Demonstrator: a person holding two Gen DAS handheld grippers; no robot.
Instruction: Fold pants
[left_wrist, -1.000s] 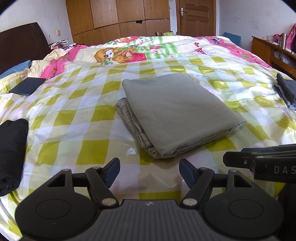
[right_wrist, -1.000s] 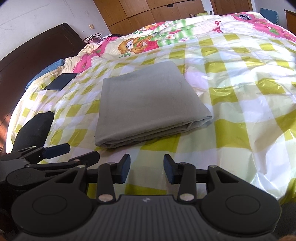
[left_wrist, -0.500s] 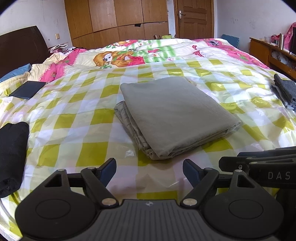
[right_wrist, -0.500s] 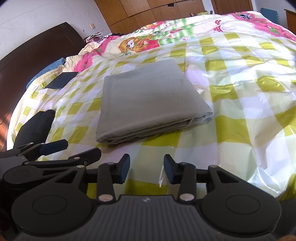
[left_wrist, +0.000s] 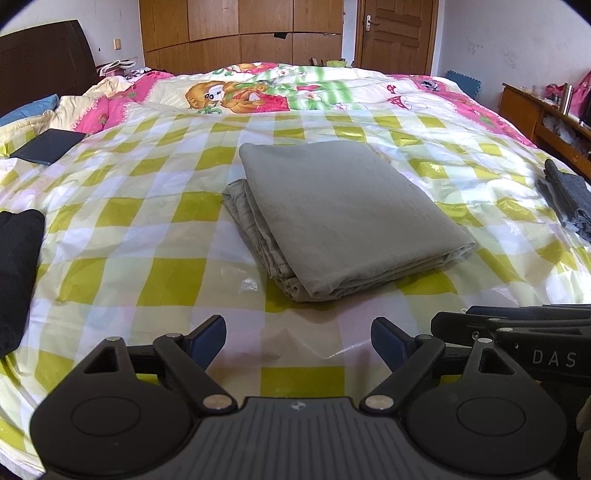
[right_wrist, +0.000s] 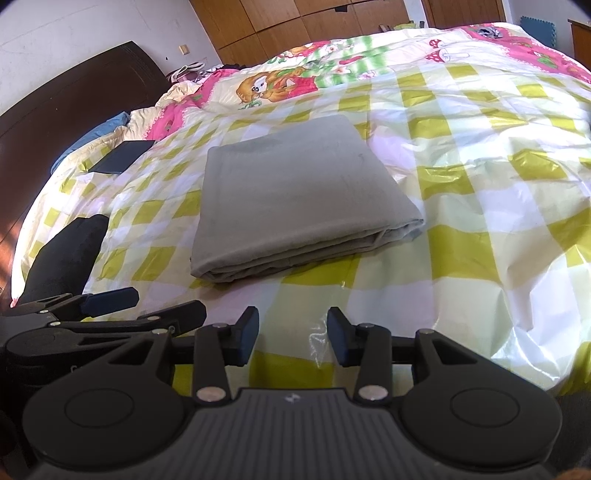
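Observation:
Grey-green pants (left_wrist: 340, 218) lie folded into a flat rectangle on the yellow-and-white checked bed cover (left_wrist: 155, 273); they also show in the right wrist view (right_wrist: 295, 195). My left gripper (left_wrist: 298, 343) is open and empty, held short of the near edge of the pants. My right gripper (right_wrist: 291, 334) is open and empty, also short of the pants. Each gripper shows at the side of the other's view, the right one (left_wrist: 517, 332) and the left one (right_wrist: 110, 314).
A black garment (left_wrist: 16, 273) lies at the left bed edge. A dark grey folded garment (left_wrist: 569, 199) lies at the right. A dark flat case (left_wrist: 48, 146) sits near the pillows. A wooden desk (left_wrist: 535, 110) stands to the right, wardrobes behind.
Both grippers have drawn back a little from the pants and risen slightly. The left jaws have opened wider. The pants have not moved.

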